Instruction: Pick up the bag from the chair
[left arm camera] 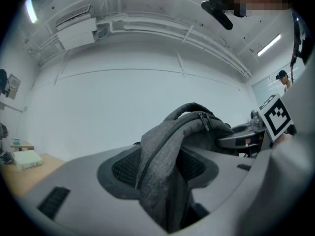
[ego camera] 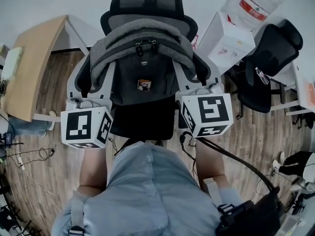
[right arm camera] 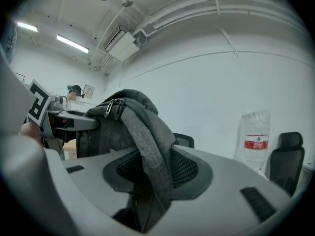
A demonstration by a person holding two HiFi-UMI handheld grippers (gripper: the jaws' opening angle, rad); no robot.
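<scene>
A grey backpack stands upright in front of the black mesh office chair, above its seat. I cannot tell whether its bottom touches the seat. My left gripper is shut on the bag's left side, and my right gripper is shut on its right side. In the left gripper view, grey fabric of the backpack is pinched in the left gripper. The right gripper view shows the backpack clamped the same way in the right gripper, with its zipper pulls on top.
A water jug sits on a white dispenser at the back right, beside a second black chair. A wooden desk stands at the left. Cables lie on the wood floor.
</scene>
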